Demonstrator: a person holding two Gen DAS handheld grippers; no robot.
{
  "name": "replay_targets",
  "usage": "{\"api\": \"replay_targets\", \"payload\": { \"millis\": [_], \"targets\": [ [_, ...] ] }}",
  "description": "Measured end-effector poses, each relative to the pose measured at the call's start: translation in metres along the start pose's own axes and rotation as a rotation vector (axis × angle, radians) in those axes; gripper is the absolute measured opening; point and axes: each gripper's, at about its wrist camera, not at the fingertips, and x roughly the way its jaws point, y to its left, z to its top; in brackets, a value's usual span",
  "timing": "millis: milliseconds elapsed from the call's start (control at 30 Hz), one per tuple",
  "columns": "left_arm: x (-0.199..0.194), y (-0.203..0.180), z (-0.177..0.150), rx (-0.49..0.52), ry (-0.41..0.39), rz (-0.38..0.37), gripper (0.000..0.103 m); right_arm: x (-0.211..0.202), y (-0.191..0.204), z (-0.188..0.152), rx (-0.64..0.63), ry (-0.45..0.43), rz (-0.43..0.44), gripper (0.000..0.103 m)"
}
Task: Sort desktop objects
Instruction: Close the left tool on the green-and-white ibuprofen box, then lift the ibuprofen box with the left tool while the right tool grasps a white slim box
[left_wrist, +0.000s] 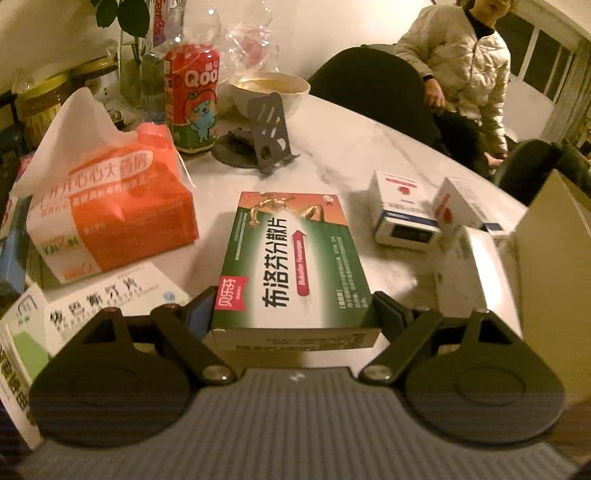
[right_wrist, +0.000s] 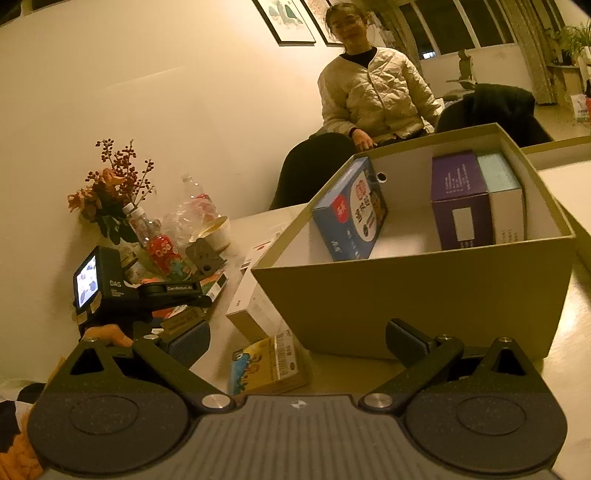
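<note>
Nearest my left camera, the left gripper (left_wrist: 295, 314) is clamping the green medicine box (left_wrist: 291, 266) by its near end, pads pressing both sides, box lying over the marble table (left_wrist: 332, 147). At ten o'clock I am seeing the orange tissue pack (left_wrist: 110, 214); at two o'clock, small white boxes (left_wrist: 406, 214). I am holding the right gripper (right_wrist: 295, 343) wide apart and empty, the cardboard storage box (right_wrist: 424, 288) sitting at twelve o'clock.
</note>
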Motion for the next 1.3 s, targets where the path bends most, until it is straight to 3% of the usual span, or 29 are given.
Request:
{"api": "replay_targets", "payload": {
  "millis": [367, 600, 867, 1067, 1300],
  "targets": [
    [-0.028, 0.003, -0.024, -0.008, 0.012, -0.074, 0.087, 0.012, 0.007, -0.005, 0.045, 0.045, 0.096, 0.102],
    [-0.044, 0.006, -0.043, 0.001, 0.03, -0.108, 0.087, 0.027, 0.003, -0.012, 0.169, 0.095, 0.219, 0.1],
    [-0.061, 0.007, -0.056, 0.014, 0.069, -0.173, 0.087, 0.045, 0.006, -0.018, 0.243, 0.156, 0.296, 0.098],
    [-0.074, 0.009, -0.064, 0.012, 0.103, -0.228, 0.087, 0.069, 0.005, -0.018, 0.364, 0.215, 0.416, 0.092],
    [-0.084, 0.008, -0.073, 0.025, 0.136, -0.269, 0.087, 0.1, 0.009, -0.022, 0.451, 0.303, 0.493, 0.082]
  ]
}}
